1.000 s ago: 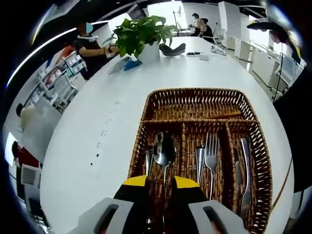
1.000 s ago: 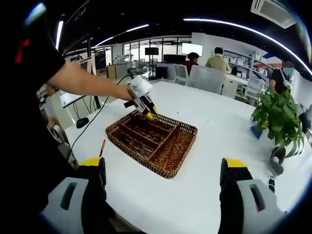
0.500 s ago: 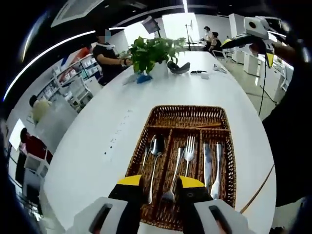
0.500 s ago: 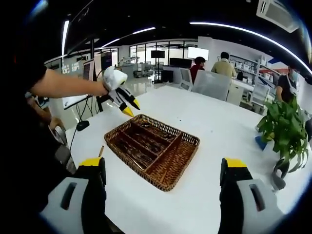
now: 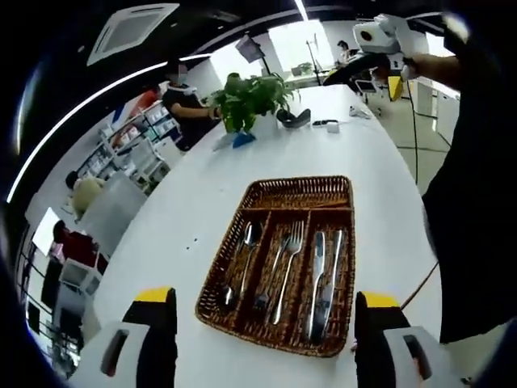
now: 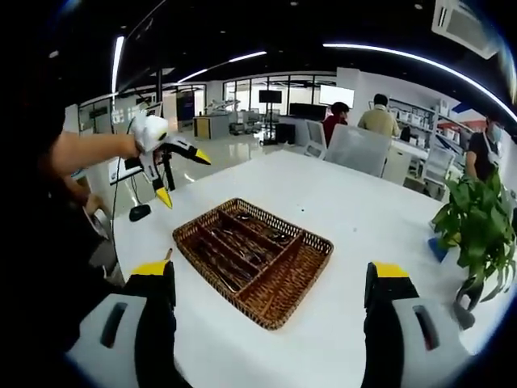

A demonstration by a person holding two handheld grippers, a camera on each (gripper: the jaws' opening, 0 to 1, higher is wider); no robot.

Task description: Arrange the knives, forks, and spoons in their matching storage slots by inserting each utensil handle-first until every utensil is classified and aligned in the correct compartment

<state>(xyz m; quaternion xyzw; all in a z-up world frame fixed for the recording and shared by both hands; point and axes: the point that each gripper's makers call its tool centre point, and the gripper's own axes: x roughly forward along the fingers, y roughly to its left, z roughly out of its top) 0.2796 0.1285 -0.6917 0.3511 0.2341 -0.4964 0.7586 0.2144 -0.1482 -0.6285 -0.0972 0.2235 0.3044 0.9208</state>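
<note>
Apparently the sorting was complete at this moment: the wicker tray [image 5: 339, 194] sat on the white table [image 5: 202, 202] with its cutlery already lying lengthwise in the three long slots, so that like pieces shared a compartment. In the left gripper view the spoon [image 5: 247, 242] lay in the left slot, the fork [image 5: 291, 250] in the middle slot and the knives [image 5: 323, 275] in the right slot, all roughly parallel to the dividers; the crosswise compartment at the far end appeared to hold nothing I could make out. The left gripper [image 5: 262, 339] hovered on the near side of the tray, jaws wide apart and carrying nothing, which suits a hand held clear of the tray. The right gripper [image 6: 271, 323] was likewise spread wide and bare, held well back from the tray, presumably idle. In the right gripper view the left gripper showed raised above the table beside the tray's far corner. A potted plant [image 5: 250, 97] stood well apart at the table's far end. Judgement: no utensil remained outside the tray in either view.
</note>
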